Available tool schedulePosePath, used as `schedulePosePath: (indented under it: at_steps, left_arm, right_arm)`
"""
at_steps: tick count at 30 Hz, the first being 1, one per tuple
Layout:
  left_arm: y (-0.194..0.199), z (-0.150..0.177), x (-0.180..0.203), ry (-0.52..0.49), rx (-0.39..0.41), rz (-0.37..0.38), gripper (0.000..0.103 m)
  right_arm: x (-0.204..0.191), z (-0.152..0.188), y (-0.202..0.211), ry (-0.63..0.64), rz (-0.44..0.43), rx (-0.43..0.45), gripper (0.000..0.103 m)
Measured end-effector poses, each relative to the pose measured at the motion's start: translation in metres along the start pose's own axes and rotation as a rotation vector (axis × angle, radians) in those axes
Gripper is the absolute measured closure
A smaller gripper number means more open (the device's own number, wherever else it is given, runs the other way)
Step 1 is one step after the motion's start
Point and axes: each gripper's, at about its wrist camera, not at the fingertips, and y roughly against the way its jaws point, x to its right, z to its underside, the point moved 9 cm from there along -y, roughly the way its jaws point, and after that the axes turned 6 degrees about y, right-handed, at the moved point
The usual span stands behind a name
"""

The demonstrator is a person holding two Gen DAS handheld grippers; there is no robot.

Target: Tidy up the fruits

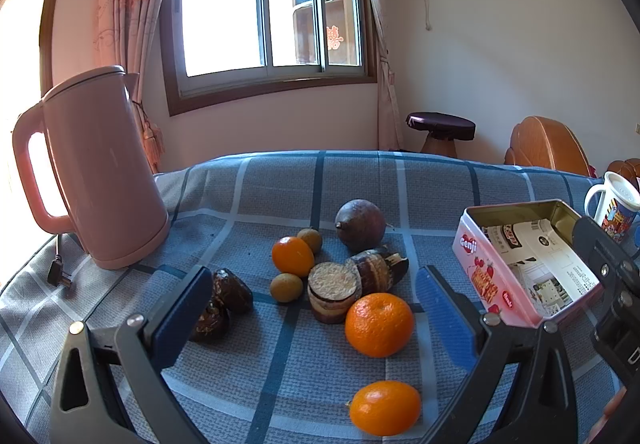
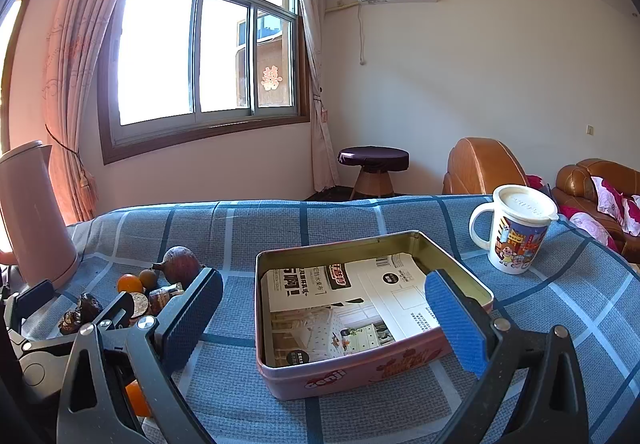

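- Left wrist view, left to right: pink kettle [image 1: 96, 168], dark dried fruits [image 1: 224, 300], loose fruit cluster on the checked cloth [image 1: 280, 364], open tin [image 1: 524, 264].
- Left gripper [image 1: 316, 308]: jaws spread wide, holding nothing; the large orange [image 1: 379, 324] lies between the pads, slightly right of centre (roughly round, so no long axis to align).
- Right gripper [image 2: 324, 320]: jaws wide apart, holding nothing, poised over the tin [image 2: 360, 372]; mug [image 2: 514, 232] beyond.
- Judgement: left hand is nearer the fruit.

Each tool, left tool [image 1: 316, 308] and right tool [image 2: 326, 318], has black triangular-cutout arms, silver pivot screws and blue textured pads [image 2: 456, 324], with what may be skin beside the left tool's arm.
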Motion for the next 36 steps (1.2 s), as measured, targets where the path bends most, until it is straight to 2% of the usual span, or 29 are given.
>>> schedulePosePath:
  at_steps: [16, 25, 28, 30, 32, 36]
  left_arm:
    - [-0.003, 0.002, -0.001, 0.009, -0.011, 0.003, 0.000]
    - [0.001, 0.001, -0.009, -0.004, 0.006, 0.013, 0.000]
    - [0.007, -0.005, -0.027, -0.012, 0.046, -0.038, 0.000]
    - [0.011, -0.009, -0.039, -0.015, 0.066, -0.026, 0.000]
    - [0.012, -0.013, -0.058, 0.002, 0.078, -0.049, 0.000]
    - [0.006, -0.011, -0.094, 0.066, 0.040, -0.078, 0.000]
  right_arm:
    - [-0.001, 0.001, -0.001, -0.001, -0.010, -0.004, 0.001]
    - [-0.013, -0.001, 0.004, 0.006, -0.079, 0.023, 0.001]
    - [-0.022, -0.002, 0.008, 0.019, -0.125, 0.035, 0.001]
    - [-0.031, 0.000, 0.008, 0.033, -0.172, 0.021, 0.001]
    - [-0.043, 0.003, 0.007, 0.050, -0.235, -0.002, 0.002]
    - [-0.080, 0.016, 0.009, 0.097, -0.398, -0.075, 0.006]
